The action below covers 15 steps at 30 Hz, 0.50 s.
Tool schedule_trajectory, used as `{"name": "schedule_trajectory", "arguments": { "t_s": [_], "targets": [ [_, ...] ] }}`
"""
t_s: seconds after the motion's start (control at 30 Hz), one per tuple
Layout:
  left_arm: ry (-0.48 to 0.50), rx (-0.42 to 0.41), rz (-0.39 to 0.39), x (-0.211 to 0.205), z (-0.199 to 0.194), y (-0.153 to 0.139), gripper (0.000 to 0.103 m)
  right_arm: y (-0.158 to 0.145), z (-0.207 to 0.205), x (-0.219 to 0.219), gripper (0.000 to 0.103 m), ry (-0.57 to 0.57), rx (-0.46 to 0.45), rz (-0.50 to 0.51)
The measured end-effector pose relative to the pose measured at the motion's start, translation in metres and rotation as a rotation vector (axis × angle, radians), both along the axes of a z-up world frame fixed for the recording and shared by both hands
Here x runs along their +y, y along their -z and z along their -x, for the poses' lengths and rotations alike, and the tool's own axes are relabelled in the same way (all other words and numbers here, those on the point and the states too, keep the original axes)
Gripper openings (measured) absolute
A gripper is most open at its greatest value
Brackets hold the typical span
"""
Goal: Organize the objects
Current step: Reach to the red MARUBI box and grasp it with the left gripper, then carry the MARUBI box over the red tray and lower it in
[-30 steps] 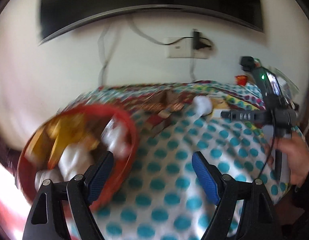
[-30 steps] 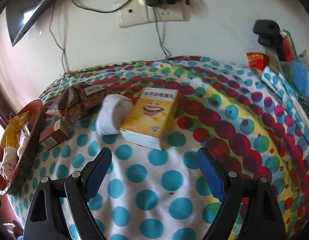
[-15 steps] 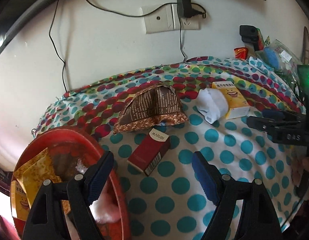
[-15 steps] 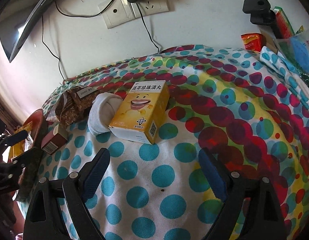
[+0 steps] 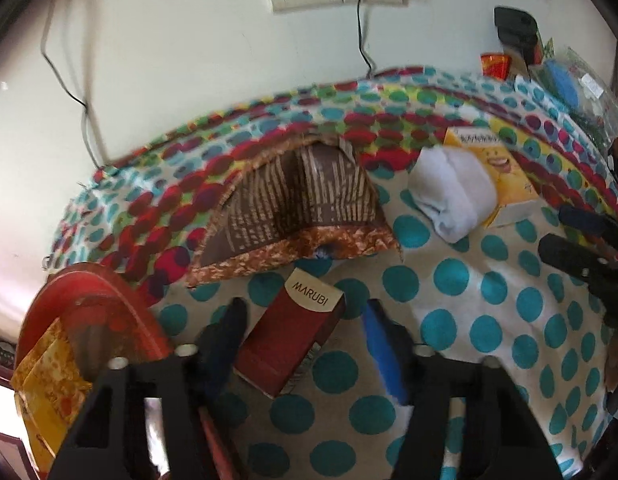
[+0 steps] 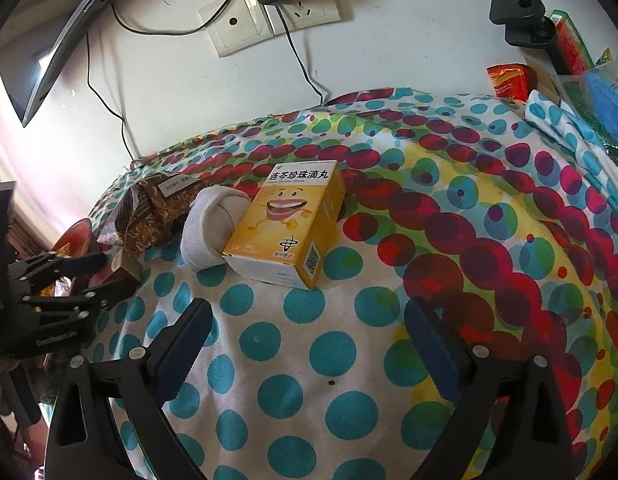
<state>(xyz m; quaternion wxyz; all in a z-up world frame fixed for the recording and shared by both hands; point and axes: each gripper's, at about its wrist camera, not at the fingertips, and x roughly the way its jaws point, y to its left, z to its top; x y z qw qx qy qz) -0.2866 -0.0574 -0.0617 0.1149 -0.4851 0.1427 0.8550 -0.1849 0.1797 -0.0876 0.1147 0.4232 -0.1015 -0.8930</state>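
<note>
**Mei:** Marubi box (image 5: 293,342), dark red cardboard, lies flat on the dotted cloth (image 5: 449,320) right between the spread fingers of the left gripper (image 5: 303,332), not yet pinched.

**Tom:** How would it handle?

**Mei:** Light and stiff, I'd guess, though thin card could dent. Its long sides face the pads, so squeezing across the narrow width looks best.

**Tom:** And the pose?

**Mei:** That gripper is low and angled down over the box. Just to its left sits the red bowl (image 5: 121,300) holding yellow packets. Farther ahead lies a brown patterned pouch (image 5: 293,208); beyond, to the right, a white sock (image 5: 449,196) touches a yellow box (image 5: 505,184).

**Tom:** The other hand?

**Mei:** The right gripper (image 6: 309,344) hovers wide open, empty, with the yellow box ahead of it.
</note>
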Motion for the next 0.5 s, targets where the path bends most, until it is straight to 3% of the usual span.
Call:
{"name": "schedule_trajectory", "arguments": {
  "t_s": [0.03,0.07,0.27,0.5],
  "targets": [
    [0.01,-0.012,-0.002,0.0,0.001,0.001,0.046,0.0,0.0,0.0,0.097,0.0,0.001,0.003],
    [0.021,-0.028,-0.012,0.0,0.002,0.001,0.029,0.0,0.0,0.001,0.097,-0.001,0.001,0.007],
    [0.051,-0.035,-0.059,0.004,-0.008,-0.012,0.029,0.002,0.0,0.0,0.1,-0.003,0.002,0.013],
    [-0.059,0.031,-0.079,0.016,-0.034,-0.014,0.029,0.002,0.001,0.0,0.101,-0.004,0.002,0.017]
  ]
}}
